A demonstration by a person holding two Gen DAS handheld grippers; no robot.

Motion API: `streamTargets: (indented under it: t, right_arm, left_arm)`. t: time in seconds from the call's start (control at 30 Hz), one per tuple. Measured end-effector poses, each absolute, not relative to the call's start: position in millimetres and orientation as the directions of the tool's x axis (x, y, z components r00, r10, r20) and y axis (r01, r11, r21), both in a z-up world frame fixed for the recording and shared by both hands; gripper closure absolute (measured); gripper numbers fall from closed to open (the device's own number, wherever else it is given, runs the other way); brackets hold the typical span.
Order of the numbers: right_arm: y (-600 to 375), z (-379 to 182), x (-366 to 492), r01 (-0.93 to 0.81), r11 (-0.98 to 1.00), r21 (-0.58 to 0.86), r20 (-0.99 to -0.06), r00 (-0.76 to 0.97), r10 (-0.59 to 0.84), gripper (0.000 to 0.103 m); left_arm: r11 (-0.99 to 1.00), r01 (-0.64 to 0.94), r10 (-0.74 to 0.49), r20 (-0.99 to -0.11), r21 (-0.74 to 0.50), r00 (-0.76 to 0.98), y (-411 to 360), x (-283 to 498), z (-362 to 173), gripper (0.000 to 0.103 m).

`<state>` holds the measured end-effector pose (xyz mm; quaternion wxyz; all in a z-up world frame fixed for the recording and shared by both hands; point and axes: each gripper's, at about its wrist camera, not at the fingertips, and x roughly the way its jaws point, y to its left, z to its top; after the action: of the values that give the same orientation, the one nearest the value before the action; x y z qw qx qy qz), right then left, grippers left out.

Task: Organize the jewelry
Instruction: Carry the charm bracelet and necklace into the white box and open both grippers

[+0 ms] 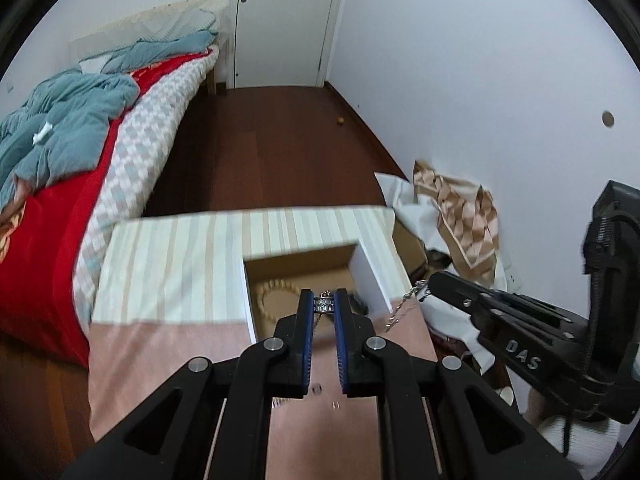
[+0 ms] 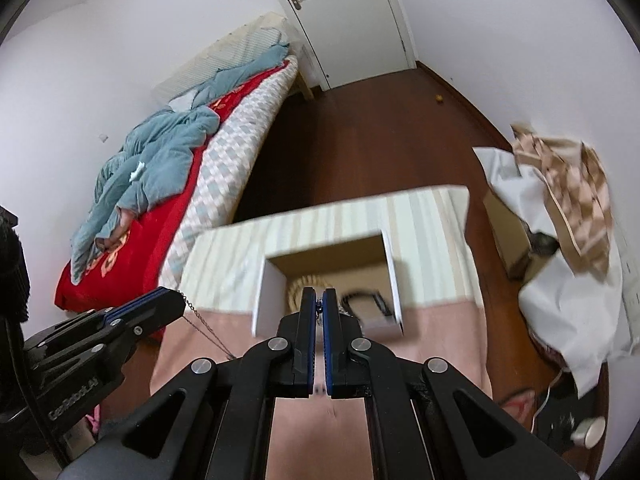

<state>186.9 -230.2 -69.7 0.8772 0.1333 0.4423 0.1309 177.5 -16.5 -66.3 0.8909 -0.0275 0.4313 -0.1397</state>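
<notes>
Chain (image 2: pixel 208 326) partly hidden behind grippers

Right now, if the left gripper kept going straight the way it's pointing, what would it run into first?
Probably the open box just ahead: the left gripper, shut on a silver ring pendant, points toward its inside, where a bead bracelet lies. Depth is hard to judge.

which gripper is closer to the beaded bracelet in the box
Left, though it is close. The left gripper hangs just right of the beaded bracelet holding the ring pendant; the right gripper pinches the chain a little farther right.
</notes>
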Motion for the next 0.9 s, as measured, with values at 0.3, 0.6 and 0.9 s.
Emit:
streamTargets:
  t: [0.3,0.6,0.9]
  right_arm:
    - [-200,-106,287,-0.126,0.940,0.316,-0.812,0.477,0.337,0.100]
    - [-194,-166,338,-0.117,0.952,0.281,-0.889,0.341,0.305,0.100]
    - [-204,-173,338,-0.080,0.964,0.255,-0.914,0.306,0.267,0.040]
  left_arm:
    - [0.967,0.200,-0.243,-0.810,-0.158,0.533,-14,258,-98,0.096]
    - [0.964,0.153,-0.260,-0.886,-0.217,0.384,-12,304,-156,0.094]
    - [0.983,0.062,-0.184,-0.891,-0.174,0.415,3,303,-148,0.061]
